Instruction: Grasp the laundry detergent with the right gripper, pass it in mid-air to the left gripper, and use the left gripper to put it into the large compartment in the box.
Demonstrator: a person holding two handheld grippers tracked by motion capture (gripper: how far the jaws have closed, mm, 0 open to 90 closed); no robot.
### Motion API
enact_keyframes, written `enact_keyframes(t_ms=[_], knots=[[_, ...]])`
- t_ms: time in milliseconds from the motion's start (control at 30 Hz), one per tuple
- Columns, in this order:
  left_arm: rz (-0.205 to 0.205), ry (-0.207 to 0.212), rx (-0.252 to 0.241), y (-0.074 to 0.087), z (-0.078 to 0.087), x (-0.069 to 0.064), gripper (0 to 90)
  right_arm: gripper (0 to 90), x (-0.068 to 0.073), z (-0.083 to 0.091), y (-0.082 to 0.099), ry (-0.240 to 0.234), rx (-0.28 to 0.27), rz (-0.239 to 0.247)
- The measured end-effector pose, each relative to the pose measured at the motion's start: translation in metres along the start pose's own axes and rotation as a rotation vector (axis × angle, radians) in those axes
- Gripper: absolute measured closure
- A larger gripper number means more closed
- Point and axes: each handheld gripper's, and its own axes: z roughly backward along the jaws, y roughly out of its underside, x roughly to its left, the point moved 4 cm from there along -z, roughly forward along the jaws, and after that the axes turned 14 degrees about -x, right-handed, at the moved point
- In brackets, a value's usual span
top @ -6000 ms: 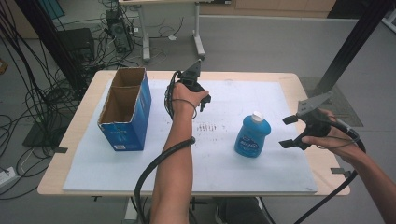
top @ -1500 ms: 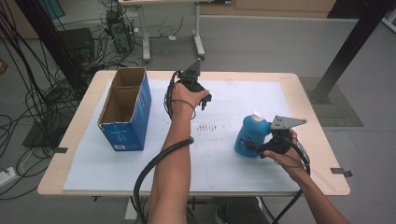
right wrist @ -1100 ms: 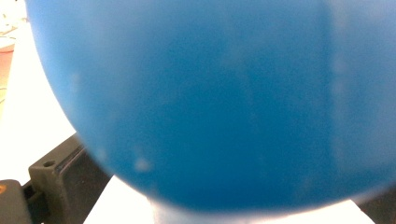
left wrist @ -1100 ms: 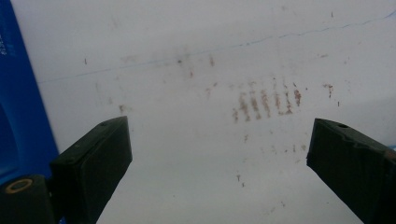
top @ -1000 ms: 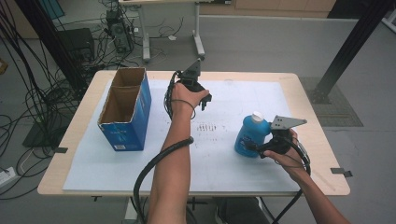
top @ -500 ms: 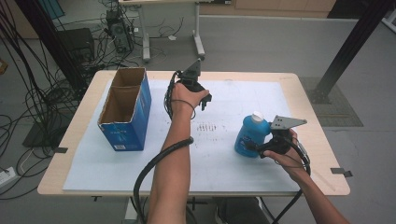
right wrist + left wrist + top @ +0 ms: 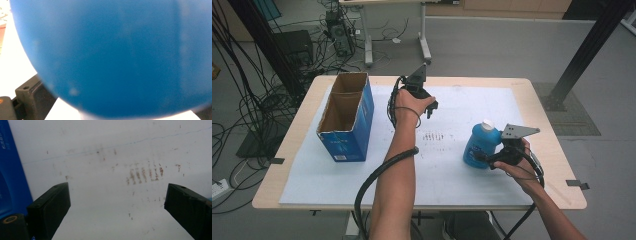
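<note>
The right gripper (image 7: 486, 159) has come in from the table's right edge since six seconds back and now sits against the lower right side of the blue plastic bottle with a white cap (image 7: 479, 145). Over the last second and a half its position has hardly altered; the approach looks finished and the hold is being settled.

In the right gripper view the bottle's blue wall (image 7: 120, 57) sits right up against the lens, out of focus, with one black jaw at the lower left edge against it. The jaws appear to stand on either side of the bottle, but whether they have pressed onto it I cannot tell.

The bottle stands upright on the white sheet (image 7: 452, 175) covering the wooden table (image 7: 552, 145), unmoved from where it stood earlier. The open blue cardboard box (image 7: 346, 120) is well apart from the bottle, across the sheet to its left, its top flaps open.

The left gripper (image 7: 428, 107) has not shifted through the sequence: it hovers over the sheet up and to the left of the bottle, between bottle and box. In the left gripper view its jaws stand wide apart with nothing between them, over a patch of brown scuff marks (image 7: 145, 173) on the sheet.

Judgement: reach complete, lift not begun. The bottle is rounded and likely slippery; a low, one-sided hold could tip it.
</note>
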Motion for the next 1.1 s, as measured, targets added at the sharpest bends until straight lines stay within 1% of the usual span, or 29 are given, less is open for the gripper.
enact_keyframes(t_ms=[367,500,533,567,600,633,700,733,867,900,933,1000,1067,1100], knots=[[-0.005,0.002,0.001,-0.0006,0.0,-0.001,7.0,1.2,-0.0003,-0.0009,0.0005,-0.009,0.003,-0.006],[-0.004,0.001,0.0,-0.0006,-0.0004,-0.0013,7.0,3.8,-0.001,-0.0008,0.0006,-0.011,0.003,0.0],[-0.004,0.006,0.002,-0.0004,-0.0005,-0.0017,7.0,6.4,-0.0014,-0.0009,0.0011,-0.016,0.008,0.0],[-0.004,0.006,0.002,-0.0004,-0.0005,-0.0017,7.1,6.4,-0.0014,-0.0009,0.0011,-0.016,0.008,0.0],[-0.005,0.018,0.004,-0.0003,-0.0006,-0.002,7.1,7.7,-0.0017,-0.0011,0.0016,-0.017,0.012,0.001],[0.003,0.028,0.003,0.0,-0.0008,-0.0027,7.0,8.8,-0.0021,-0.0014,0.0021,-0.02,0.012,0.0],[0.0,0.026,0.005,0.0002,-0.0015,-0.0028,7.1,12.8,-0.0029,-0.0021,0.0036,-0.03,0.016,-0.002],[0.0,0.026,0.005,0.0002,-0.0015,-0.0028,7.1,12.8,-0.0029,-0.0021,0.0036,-0.03,0.016,-0.002],[-0.002,0.019,0.005,0.0,-0.0013,-0.0018,7.2,20.0,-0.0036,-0.0028,0.0043,-0.041,0.02,0.01],[-0.002,0.019,0.005,0.0,-0.0013,-0.0018,7.2,20.0,-0.0036,-0.0028,0.0043,-0.041,0.02,0.01],[-0.002,0.019,0.006,-0.0001,-0.0011,-0.0015,7.2,23.9,-0.0037,-0.0028,0.0039,-0.049,0.017,0.014],[0.001,0.022,0.003,-0.0002,-0.0009,-0.0014,7.2,24.7,-0.0037,-0.0031,0.0037,-0.051,0.017,0.018],[0.004,0.029,0.003,-0.0002,-0.0006,-0.0012,7.3,27.0,-0.0038,-0.0036,0.004,-0.055,0.017,0.019],[0.002,0.026,0.003,-0.0001,-0.0004,-0.0012,7.3,29.1,-0.0033,-0.0037,0.0042,-0.062,0.018,0.019]])
